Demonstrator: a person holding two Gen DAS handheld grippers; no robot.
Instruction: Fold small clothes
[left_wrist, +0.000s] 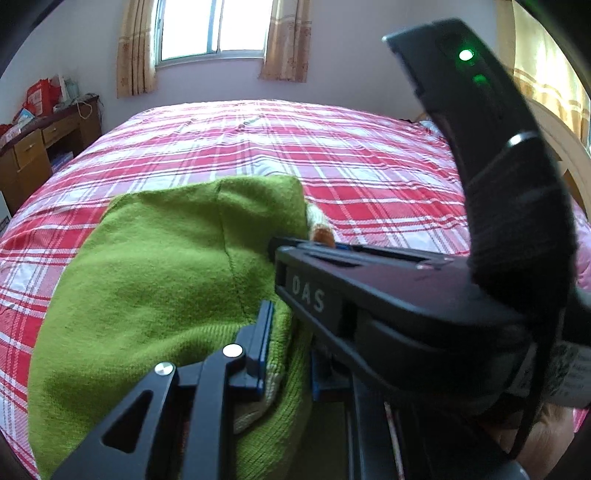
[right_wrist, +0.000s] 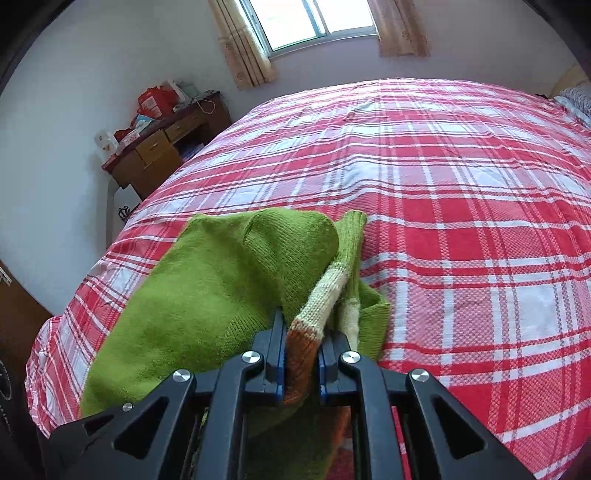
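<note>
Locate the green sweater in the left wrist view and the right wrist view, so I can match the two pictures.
Left wrist view: the green sweater fills the lower left, on the plaid bedspread.
Right wrist view: the green sweater lies lower centre-left, its striped sleeve clamped in the right gripper.
Shared landmark: the window beyond the bed.

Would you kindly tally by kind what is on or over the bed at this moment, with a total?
Green knitted garment, with cream and orange bands: 1
Tongs clamped on it: 2, left and right
Red plaid bedspread beneath: 1
Total: 4
</note>
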